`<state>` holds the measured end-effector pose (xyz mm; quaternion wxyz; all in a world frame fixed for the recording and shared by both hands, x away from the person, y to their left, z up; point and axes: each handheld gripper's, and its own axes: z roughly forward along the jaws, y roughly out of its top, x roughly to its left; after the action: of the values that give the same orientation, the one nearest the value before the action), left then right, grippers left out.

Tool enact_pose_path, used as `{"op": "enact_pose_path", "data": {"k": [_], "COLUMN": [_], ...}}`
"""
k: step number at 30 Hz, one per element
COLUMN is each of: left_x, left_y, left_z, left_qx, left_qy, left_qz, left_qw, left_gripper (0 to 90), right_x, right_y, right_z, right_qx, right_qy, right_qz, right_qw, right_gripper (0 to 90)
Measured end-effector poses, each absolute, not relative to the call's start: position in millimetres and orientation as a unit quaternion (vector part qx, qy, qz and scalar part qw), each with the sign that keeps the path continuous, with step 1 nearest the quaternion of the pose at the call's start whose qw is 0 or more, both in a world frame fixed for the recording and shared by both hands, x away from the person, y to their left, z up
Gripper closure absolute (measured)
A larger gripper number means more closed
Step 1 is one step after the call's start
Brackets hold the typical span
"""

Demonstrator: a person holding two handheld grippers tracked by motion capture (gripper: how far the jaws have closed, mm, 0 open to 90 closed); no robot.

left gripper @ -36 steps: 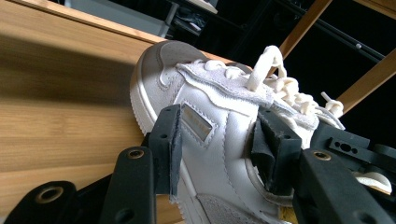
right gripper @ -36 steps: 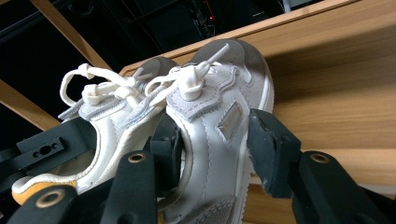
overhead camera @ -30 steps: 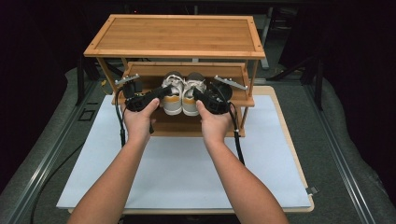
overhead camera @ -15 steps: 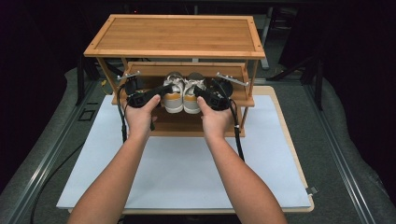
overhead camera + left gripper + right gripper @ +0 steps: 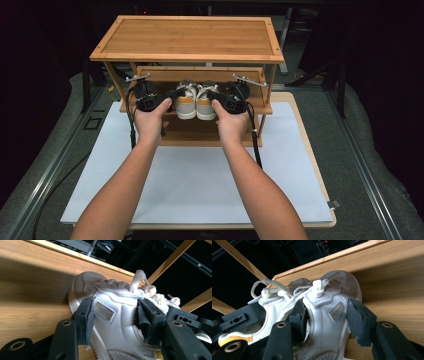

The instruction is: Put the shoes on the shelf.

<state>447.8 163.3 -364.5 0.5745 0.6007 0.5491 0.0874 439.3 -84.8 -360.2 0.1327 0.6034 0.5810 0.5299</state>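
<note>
A bamboo shoe rack (image 5: 186, 40) stands at the far end of a white mat (image 5: 190, 180) on the table. A pair of white shoes, left shoe (image 5: 185, 104) and right shoe (image 5: 204, 104), sits side by side on the rack's middle shelf (image 5: 260, 107), heels toward the person and toes toward the far side. The left gripper (image 5: 172, 95) is held at the left side of the pair; in the left gripper view its jaws straddle the left shoe (image 5: 117, 315), one pad on the outer side wall and the other inside the collar, both touching the shoe. The right gripper (image 5: 212, 95) is held at the right side; in the right gripper view one jaw is inside the collar of the right shoe (image 5: 329, 315) and the outer pad stands just beside the outer wall; contact there cannot be confirmed. Both shoes rest on the shelf.
</note>
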Motion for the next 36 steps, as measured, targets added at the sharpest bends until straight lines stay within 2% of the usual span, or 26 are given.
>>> {"op": "enact_pose_path", "data": {"k": [14,29,36], "left_x": [448,441,434], "left_y": [166,172,180], "left_z": [-361,-355,-350], "left_qx": [0.610,0.608,0.602], "left_qy": [0.545,0.541,0.538], "left_qz": [0.083,0.092,0.099], "left_qw": [0.569,0.574,0.582], "left_gripper": [48.7,48.8,51.0], "right_x": [441,431,426], "right_y": [-88,-91,-99], "right_z": [-359,-348,-342], "right_qx": [0.600,0.591,0.585], "right_qy": [0.591,0.587,0.582], "right_qz": [0.522,0.531,0.543], "right_qw": [0.130,0.153,0.160], "right_gripper": [47.1,47.9,51.2]}}
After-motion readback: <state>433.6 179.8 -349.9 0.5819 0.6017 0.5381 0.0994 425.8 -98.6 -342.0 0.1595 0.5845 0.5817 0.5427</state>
